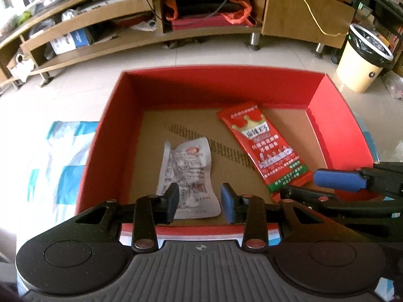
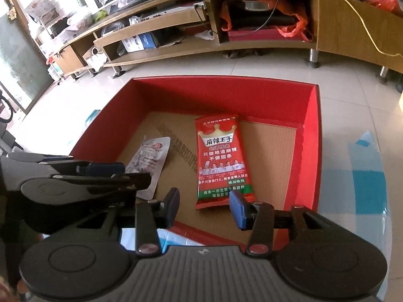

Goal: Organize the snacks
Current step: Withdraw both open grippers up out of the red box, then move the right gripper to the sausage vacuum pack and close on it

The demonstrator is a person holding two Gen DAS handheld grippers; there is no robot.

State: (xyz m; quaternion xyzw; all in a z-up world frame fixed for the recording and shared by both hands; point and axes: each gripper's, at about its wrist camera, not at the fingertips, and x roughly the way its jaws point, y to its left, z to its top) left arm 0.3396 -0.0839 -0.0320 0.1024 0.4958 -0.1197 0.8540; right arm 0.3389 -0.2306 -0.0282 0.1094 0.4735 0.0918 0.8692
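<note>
Across the top of both frames runs a low wooden TV cabinet [image 1: 176,32] w/ cluttered shelves, an orange plastic bag [image 1: 236,10] in its middle bay and a yellow cable [image 1: 312,15] hanging down its right door; a cream bin w/ black liner [image 1: 362,60] stands at upper right of the left wrist view. Centre frame you have the red box [image 1: 105,151] w/ brown cardboard floor, sitting on a blue-and-white sheet [image 1: 68,166]; only its near red wall lies between your grippers and the snacks. Inside, the red snack pack [image 2: 223,161] lies flat right of centre, its bottom edge just beyond your right gripper [image 2: 205,207], nearer its right finger. The white snack pack [image 1: 187,176] lies left of centre, its lower end showing between the fingers of your left gripper [image 1: 200,202]. Both sets of jaws are at their narrowest, gripping nothing, no pad touching a pack. Red pack reads "麻辣王子", "只做地道麻辣 不做甜条", under a gold crown; the white pack's print is too small to read.
</note>
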